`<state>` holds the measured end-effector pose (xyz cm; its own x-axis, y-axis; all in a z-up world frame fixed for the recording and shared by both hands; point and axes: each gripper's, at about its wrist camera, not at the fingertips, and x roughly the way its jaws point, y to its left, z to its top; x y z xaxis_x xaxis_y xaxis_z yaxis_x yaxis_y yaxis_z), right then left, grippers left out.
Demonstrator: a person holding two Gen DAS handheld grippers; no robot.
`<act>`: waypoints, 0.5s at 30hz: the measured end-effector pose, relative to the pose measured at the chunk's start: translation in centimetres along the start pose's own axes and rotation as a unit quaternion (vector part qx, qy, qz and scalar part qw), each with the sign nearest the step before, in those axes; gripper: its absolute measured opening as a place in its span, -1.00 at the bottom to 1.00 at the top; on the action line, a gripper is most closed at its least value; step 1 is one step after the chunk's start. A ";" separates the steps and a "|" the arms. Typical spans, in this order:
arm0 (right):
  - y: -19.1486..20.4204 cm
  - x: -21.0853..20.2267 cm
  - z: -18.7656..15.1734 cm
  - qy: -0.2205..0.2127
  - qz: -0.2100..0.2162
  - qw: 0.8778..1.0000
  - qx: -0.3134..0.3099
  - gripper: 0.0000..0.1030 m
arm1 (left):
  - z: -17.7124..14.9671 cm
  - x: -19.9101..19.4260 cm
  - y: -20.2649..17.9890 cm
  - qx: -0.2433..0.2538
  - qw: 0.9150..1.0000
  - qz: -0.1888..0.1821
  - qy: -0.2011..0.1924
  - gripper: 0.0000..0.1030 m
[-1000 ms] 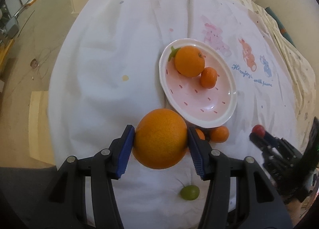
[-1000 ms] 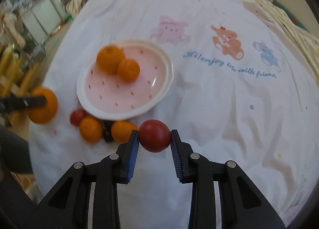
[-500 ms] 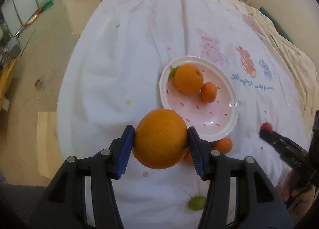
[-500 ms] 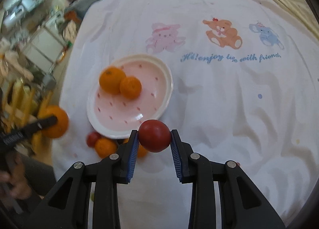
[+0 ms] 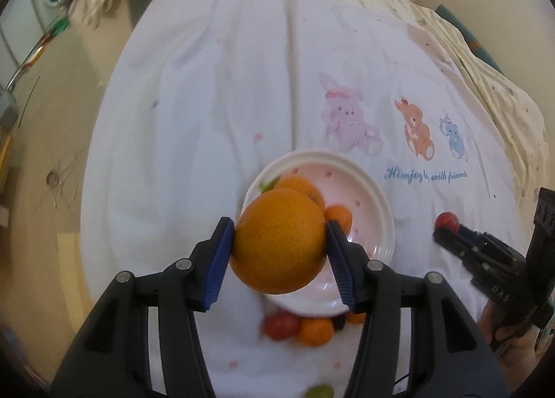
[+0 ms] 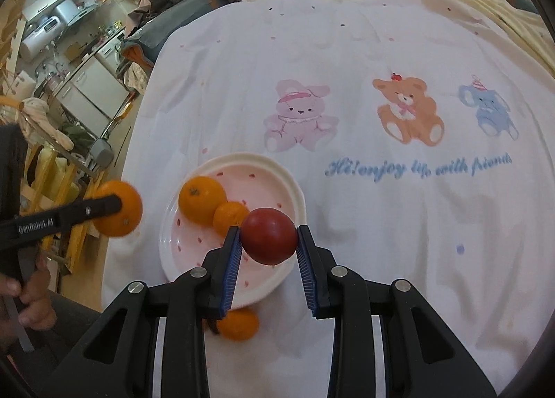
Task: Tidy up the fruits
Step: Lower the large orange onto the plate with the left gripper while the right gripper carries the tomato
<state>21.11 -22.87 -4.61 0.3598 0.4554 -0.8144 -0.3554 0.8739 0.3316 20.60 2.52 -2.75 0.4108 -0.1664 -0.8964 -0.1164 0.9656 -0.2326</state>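
Above the near half of the plate, the left hand-held gripper was clamped on a large orange, carried clear of the white sheet. To its right, the right hand-held gripper was clamped on a red fruit, hanging over the plate's near right rim. Two oranges lay at the plate's far left, so its free floor lay directly below and just beyond both loads. Loose fruit remained near the rim.

Glossy ceramic plate, creased white cloth, dimpled orange
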 end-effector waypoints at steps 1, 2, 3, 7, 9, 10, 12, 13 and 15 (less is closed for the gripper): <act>-0.1 0.6 0.3 0.004 -0.002 1.000 -0.004 -0.35 | 0.7 0.4 -0.3 0.003 1.000 -0.005 0.001 -0.04; -0.2 1.0 0.5 0.008 -0.003 1.000 -0.006 -0.35 | 1.4 0.9 -0.5 0.004 1.000 -0.012 0.002 -0.04; -0.4 1.5 0.7 0.012 -0.003 1.000 -0.008 -0.35 | 1.8 1.3 -0.7 0.005 1.000 -0.015 0.002 -0.04; -0.8 3.4 1.4 0.027 -0.002 1.000 -0.015 -0.35 | 3.5 3.5 -1.7 0.013 0.999 -0.034 0.010 -0.04; -0.8 4.2 1.5 0.033 -0.001 0.999 -0.019 -0.35 | 4.1 4.5 -2.2 0.016 0.999 -0.045 0.020 -0.03; -0.8 4.7 1.6 0.037 -0.002 0.999 -0.022 -0.35 | 4.3 4.9 -2.4 0.015 0.998 -0.049 0.022 -0.03; -0.8 5.4 1.8 0.042 0.000 0.999 -0.024 -0.35 | 4.7 5.7 -3.0 0.019 0.998 -0.054 0.024 -0.03; -0.8 5.7 1.8 0.046 0.000 0.999 -0.025 -0.35 | 4.9 6.2 -3.3 0.025 0.998 -0.053 0.026 -0.03; -0.8 6.3 1.8 0.052 -0.001 0.998 -0.028 -0.35 | 5.1 7.0 -3.8 0.032 0.997 -0.054 0.033 -0.03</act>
<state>25.22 -20.41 -9.17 0.2708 0.4315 -0.8605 -0.4031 0.8626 0.3057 28.51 -1.31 -6.25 0.3565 -0.2808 -0.8911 -0.0163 0.9518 -0.3064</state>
